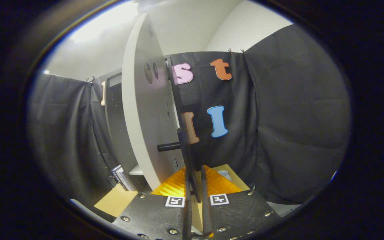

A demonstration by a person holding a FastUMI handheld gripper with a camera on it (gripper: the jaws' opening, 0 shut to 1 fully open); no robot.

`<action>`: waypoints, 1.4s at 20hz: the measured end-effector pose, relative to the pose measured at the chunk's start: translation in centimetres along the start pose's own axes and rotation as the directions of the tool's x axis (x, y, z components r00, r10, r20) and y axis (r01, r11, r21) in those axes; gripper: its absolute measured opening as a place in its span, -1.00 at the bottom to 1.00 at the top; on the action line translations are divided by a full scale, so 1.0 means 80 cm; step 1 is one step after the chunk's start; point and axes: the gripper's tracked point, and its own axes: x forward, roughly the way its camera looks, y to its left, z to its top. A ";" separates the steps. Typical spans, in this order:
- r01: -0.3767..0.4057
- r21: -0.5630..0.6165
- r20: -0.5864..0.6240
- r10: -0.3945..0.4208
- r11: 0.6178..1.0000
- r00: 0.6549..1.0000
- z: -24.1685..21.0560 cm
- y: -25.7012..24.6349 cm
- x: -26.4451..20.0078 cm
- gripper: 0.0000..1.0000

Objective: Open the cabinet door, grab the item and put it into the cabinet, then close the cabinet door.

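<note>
Hand-held gripper (195, 180) clenched on the black handle (182, 146) of the half-open cabinet door (145, 110); item likely not yet stowed

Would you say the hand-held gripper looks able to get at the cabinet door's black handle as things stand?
Probably yes: the hand-held gripper already has its nearly closed fingers around the thin black handle bar on the open white cabinet door, with nothing between them.

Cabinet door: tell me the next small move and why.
Probably keep swinging the cabinet door wider. The fingers are nearly closed around its dark bar handle, and the door stands edge-on, partly open, with the cabinet behind it.
</note>
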 end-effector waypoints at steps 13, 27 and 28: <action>0.135 -0.011 0.060 -0.134 0.991 0.989 0.001 0.020 -0.072 -0.73; -0.080 -0.150 -0.010 0.079 0.986 0.997 -0.094 0.265 -0.023 0.11; -0.092 -0.158 -0.027 0.089 0.983 0.996 -0.112 0.278 -0.010 0.23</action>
